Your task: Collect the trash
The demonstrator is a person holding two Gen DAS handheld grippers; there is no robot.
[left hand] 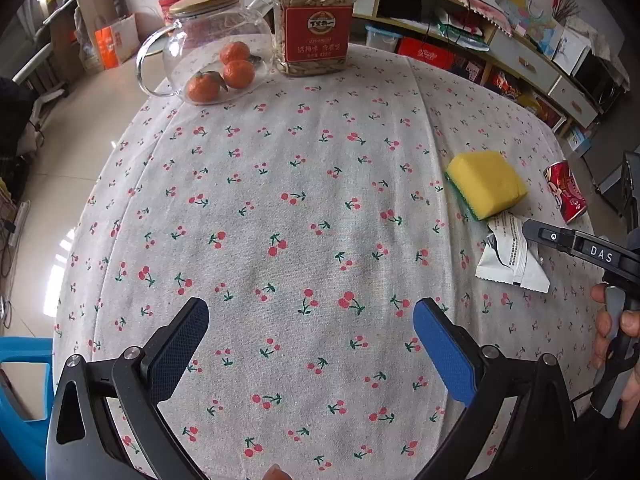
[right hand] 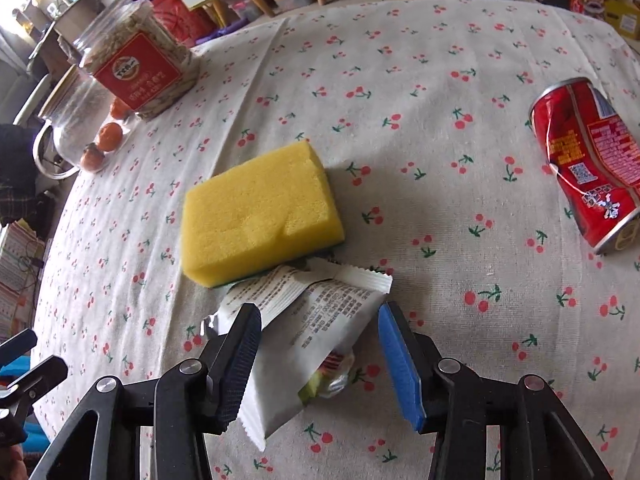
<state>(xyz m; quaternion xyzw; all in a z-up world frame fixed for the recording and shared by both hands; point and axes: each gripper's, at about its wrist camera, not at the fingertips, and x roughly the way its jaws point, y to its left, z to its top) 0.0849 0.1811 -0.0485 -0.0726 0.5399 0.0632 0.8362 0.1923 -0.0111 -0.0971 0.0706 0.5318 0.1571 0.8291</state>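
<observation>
Nearest us, our left gripper (left hand: 311, 334) hangs over bare cloth near the table's near edge, its jaws spread wide with nothing between them; its base runs off the bottom of the left view. Our right gripper (right hand: 320, 354) points steeply down over the wrapper (right hand: 304, 320), jaws parted on either side of it: the dark pad looks to be at the wrapper's left flap, though we cannot tell whether it touches, and the blue pad stands clear of the right side, so nothing is clamped. The wrapper lies crumpled toward the table's right edge, its near end partly hidden behind the dark finger, its print too small to read. In the left view only one finger of the right gripper shows, lying across the wrapper, and the hand (left hand: 616, 344) on its handle is cut off by the frame. Just beyond the wrapper, touching it, sits the sponge (right hand: 260, 212), yellow side up, its green underside barely visible. Well apart from it, by the right edge, a dented red can (right hand: 586, 160) lies on its side. At the far edge stand a glass pot (left hand: 212, 44) with a wooden lid and a labelled jar (left hand: 314, 20); three oranges (left hand: 224, 72) show through the pot's glass, so we cannot tell whether they are inside or behind it.
</observation>
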